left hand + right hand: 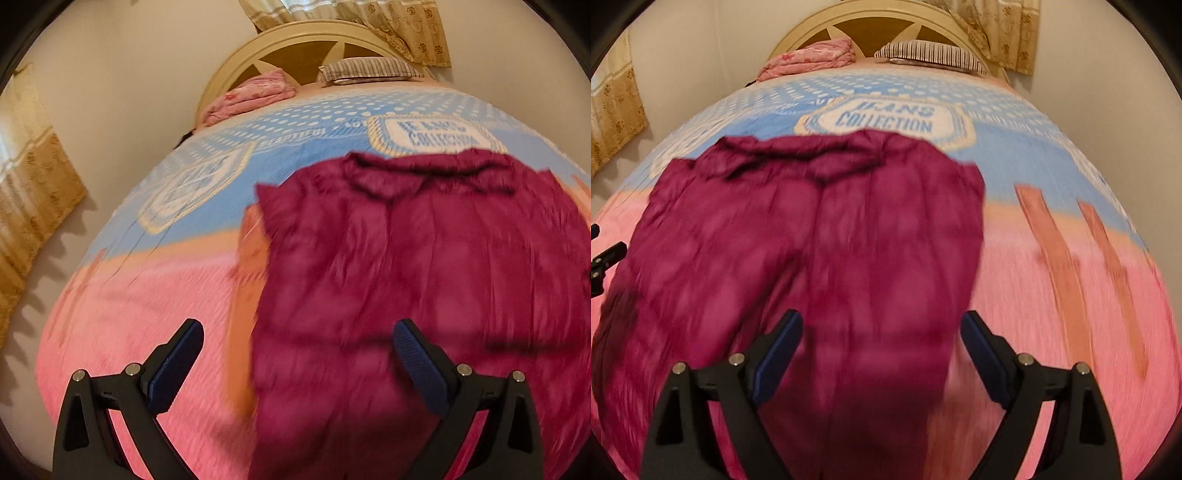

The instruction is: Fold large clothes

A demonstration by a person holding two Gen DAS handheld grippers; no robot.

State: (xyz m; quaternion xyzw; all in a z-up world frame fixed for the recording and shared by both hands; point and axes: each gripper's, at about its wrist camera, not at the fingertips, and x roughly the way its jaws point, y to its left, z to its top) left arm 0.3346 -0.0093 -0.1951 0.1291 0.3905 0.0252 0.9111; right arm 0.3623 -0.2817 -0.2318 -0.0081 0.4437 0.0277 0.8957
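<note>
Where curtains (40, 206) hang, bedspread (122, 325) bears garment (424, 258).

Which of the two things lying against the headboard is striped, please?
The pillow, on the right by the curtain, is striped. The folded blanket to its left is pink with a flower print.

My left tongs (297, 354): black angular plastic arms, dark blue textured pads (417, 365), silver round screws at the pivots. My right tongs (882, 341): identical black arms, blue pads, silver screws.
</note>
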